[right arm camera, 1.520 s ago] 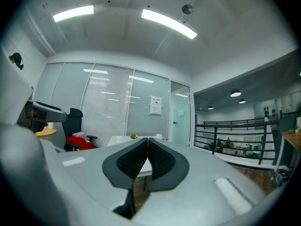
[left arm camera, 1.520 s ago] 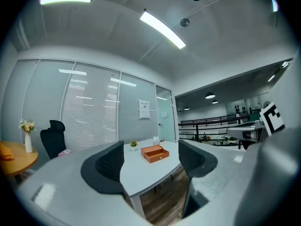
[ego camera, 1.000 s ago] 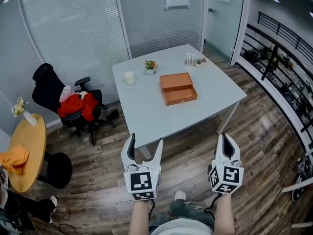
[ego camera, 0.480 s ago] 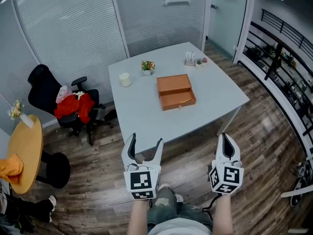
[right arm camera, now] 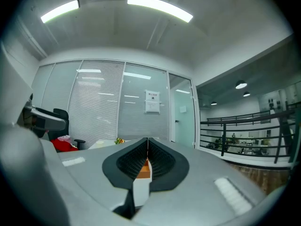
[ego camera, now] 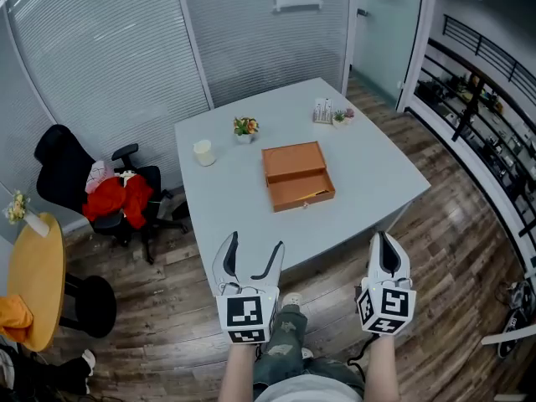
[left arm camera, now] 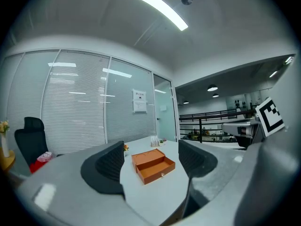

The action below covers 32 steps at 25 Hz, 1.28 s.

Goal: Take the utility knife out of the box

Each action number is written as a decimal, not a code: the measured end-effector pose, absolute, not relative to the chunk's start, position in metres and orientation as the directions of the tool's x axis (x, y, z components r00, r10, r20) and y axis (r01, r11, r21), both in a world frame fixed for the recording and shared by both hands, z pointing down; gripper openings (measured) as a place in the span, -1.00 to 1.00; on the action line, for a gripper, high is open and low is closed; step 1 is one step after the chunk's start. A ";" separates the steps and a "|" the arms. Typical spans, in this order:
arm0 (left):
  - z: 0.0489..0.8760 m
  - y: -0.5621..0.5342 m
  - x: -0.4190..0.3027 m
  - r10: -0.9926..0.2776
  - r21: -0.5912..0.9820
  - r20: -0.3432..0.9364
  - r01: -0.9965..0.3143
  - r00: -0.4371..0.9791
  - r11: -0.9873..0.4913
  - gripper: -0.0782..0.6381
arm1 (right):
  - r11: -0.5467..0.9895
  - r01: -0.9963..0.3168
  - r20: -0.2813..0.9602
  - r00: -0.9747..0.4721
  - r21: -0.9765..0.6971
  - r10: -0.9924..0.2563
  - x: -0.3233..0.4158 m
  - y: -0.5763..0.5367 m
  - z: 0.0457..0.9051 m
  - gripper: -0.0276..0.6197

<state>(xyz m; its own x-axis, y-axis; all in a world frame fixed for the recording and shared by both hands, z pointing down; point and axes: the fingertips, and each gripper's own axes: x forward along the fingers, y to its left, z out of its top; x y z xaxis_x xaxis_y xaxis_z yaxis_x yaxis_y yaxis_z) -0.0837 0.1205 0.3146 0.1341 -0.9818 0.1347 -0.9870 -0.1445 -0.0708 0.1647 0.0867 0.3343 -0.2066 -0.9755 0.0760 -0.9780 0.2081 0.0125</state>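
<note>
Box [ego camera: 297, 177] lies open on table [ego camera: 368, 157], utility knife within it not discernible; left gripper [ego camera: 253, 245], jaws apart and empty, and right gripper [ego camera: 384, 239], jaws together, hang well short of box: close in squarely first.

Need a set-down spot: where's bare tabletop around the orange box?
Bare table right of the orange box; the strip from box to near edge; left of the box, nearer than the cup. Crowded: far side, with flower pot and small items.
</note>
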 end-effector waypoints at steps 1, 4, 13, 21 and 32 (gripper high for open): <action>0.315 0.109 -0.085 -0.981 -0.072 0.134 -0.986 0.137 -0.148 0.20 | 0.206 -0.978 0.074 -0.205 0.015 -0.976 0.163 0.076 0.334 -0.82; 0.314 0.072 -0.088 -0.978 -0.062 0.136 -0.984 0.155 -0.165 0.20 | 0.195 -0.981 0.071 -0.193 0.017 -0.979 0.159 0.041 0.332 -0.82; 0.317 -0.031 -0.101 -0.964 -0.049 0.156 -0.973 0.214 -0.224 0.20 | 0.159 -0.987 0.084 -0.156 0.028 -0.984 0.141 -0.052 0.328 -0.82; 0.334 -0.094 -0.119 -0.949 -0.033 0.199 -0.966 0.245 -0.256 0.20 | 0.138 -0.990 0.109 -0.134 0.034 -0.985 0.123 -0.112 0.336 -0.82; 0.369 -0.142 -0.129 -0.923 -0.007 0.272 -0.958 0.273 -0.285 0.20 | 0.158 -0.986 0.171 -0.148 0.050 -0.974 0.106 -0.160 0.359 -0.82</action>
<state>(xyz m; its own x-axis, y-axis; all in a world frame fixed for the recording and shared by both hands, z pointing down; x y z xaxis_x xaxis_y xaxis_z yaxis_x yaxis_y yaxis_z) -0.1289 -0.1422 0.3688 0.2726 -0.9229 0.2720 -0.9584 -0.2853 -0.0073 0.1059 -0.1597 0.3593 -0.1478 -0.9741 0.1710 -0.9861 0.1583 0.0495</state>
